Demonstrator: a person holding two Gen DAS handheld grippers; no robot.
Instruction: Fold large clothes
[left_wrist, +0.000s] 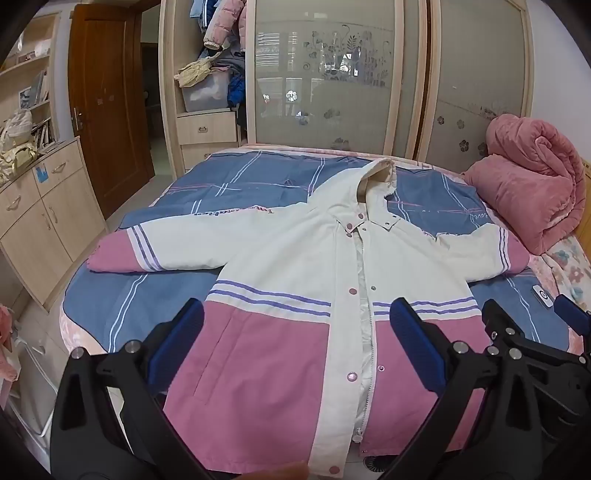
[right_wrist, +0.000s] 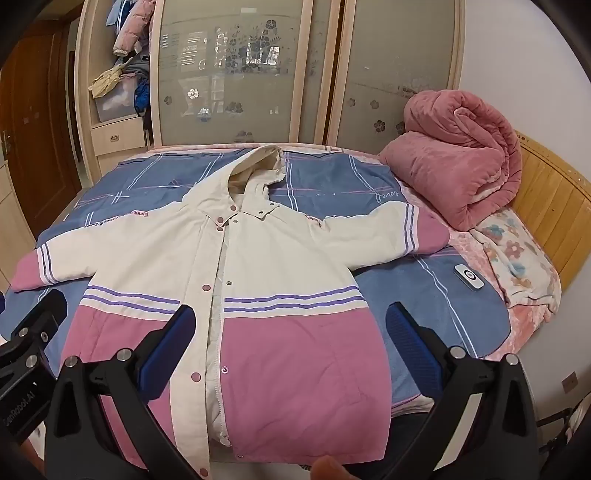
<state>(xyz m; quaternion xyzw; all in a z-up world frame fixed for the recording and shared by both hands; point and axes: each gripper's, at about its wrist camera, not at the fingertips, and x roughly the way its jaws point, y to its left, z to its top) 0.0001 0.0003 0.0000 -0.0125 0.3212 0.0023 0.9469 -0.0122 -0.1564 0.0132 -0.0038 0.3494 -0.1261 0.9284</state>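
Hooded jacket (left_wrist: 295, 258), cream above and pink below with purple stripes, spread face-up on blue plaid bedsheet (left_wrist: 236, 184), sleeves out to both sides, front snaps undone. Left claw (left_wrist: 295, 343) poised above pink hem, blue pads wide apart, nothing between them. Right claw (left_wrist: 535, 325) at frame's right edge. Rolled pink quilt (left_wrist: 532, 184) on bed's right. Frosted-door wardrobe (left_wrist: 325, 74) behind bed.
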